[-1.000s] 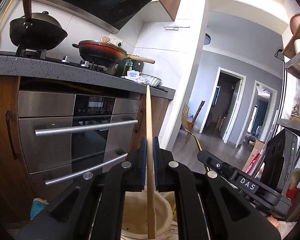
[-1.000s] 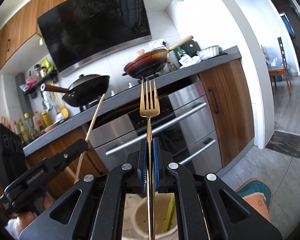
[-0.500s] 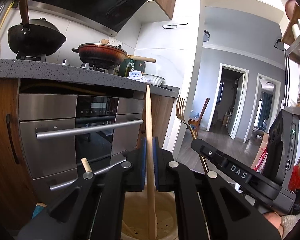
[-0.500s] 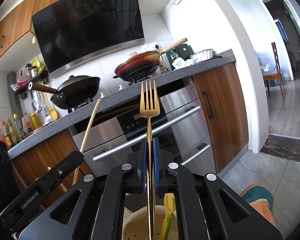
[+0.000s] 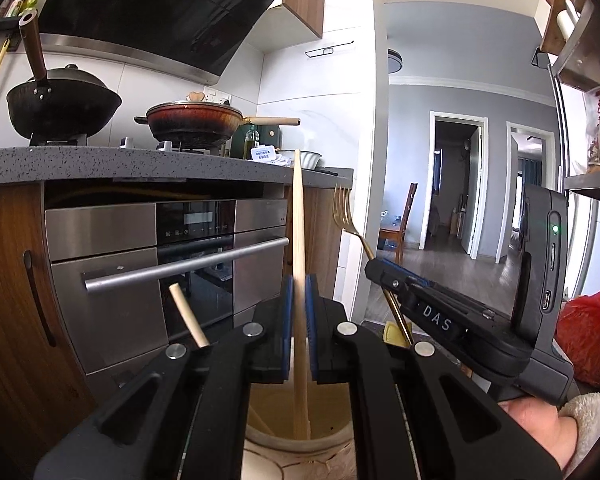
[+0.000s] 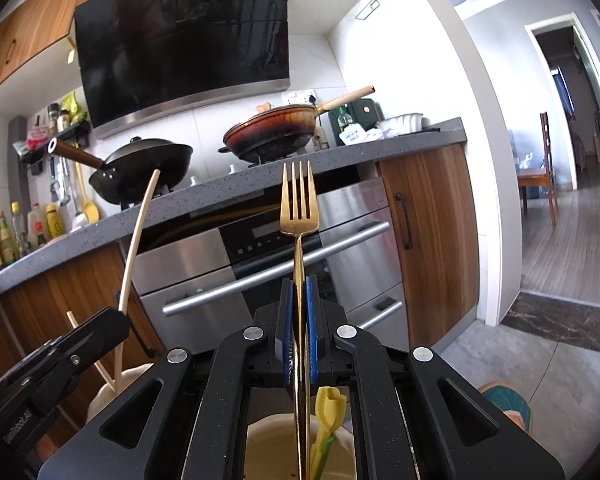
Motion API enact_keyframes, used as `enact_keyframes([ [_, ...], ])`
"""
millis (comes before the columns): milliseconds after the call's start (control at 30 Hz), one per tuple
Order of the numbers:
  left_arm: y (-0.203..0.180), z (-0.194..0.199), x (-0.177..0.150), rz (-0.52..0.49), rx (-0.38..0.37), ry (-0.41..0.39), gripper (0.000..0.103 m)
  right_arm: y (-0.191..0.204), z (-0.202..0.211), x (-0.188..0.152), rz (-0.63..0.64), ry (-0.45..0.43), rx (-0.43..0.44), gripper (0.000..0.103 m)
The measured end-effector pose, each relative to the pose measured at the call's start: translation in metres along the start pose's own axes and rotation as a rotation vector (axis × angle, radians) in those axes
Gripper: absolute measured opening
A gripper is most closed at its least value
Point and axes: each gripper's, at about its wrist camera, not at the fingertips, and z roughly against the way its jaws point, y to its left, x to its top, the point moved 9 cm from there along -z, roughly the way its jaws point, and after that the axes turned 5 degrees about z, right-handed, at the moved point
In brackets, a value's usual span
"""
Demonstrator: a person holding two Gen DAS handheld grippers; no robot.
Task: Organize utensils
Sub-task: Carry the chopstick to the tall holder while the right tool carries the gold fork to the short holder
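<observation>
The left gripper [image 5: 299,316] has its blue-padded fingers [image 5: 287,320] clamped on a long wooden chopstick [image 5: 298,240], held upright so that its lower end drops straight into the mouth of the cream utensil holder [image 5: 332,438] below. Upright is the sensible way to carry it: the holder is a narrow pot, and anything slanted would catch on the rim.

The right gripper [image 6: 299,324] does the same with a gold fork [image 6: 299,208]. Its fingers are pressed together on the slim handle, tines up, and the handle runs down into the same holder [image 6: 268,428], just beside a yellow tulip-shaped utensil [image 6: 330,400] already standing in it. Another wooden chopstick [image 5: 188,316] leans out of the pot on the left side.

Both pieces look to be over the opening and partly inside; how deep their ends sit I cannot tell, since the grippers hide the bottom. I'd judge that letting go is what remains.
</observation>
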Motion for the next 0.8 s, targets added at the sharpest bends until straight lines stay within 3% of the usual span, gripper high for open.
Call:
enact_keyframes([
  [400, 0.003, 0.011, -0.018, -0.004, -0.007, 0.049, 0.006, -0.009, 0.009, -0.006, 0.006, 0.014, -0.011, 0.007],
  [800, -0.001, 0.029, -0.028, -0.012, 0.020, 0.105, 0.006, -0.016, 0.056, -0.032, -0.003, 0.081, 0.008, 0.007],
])
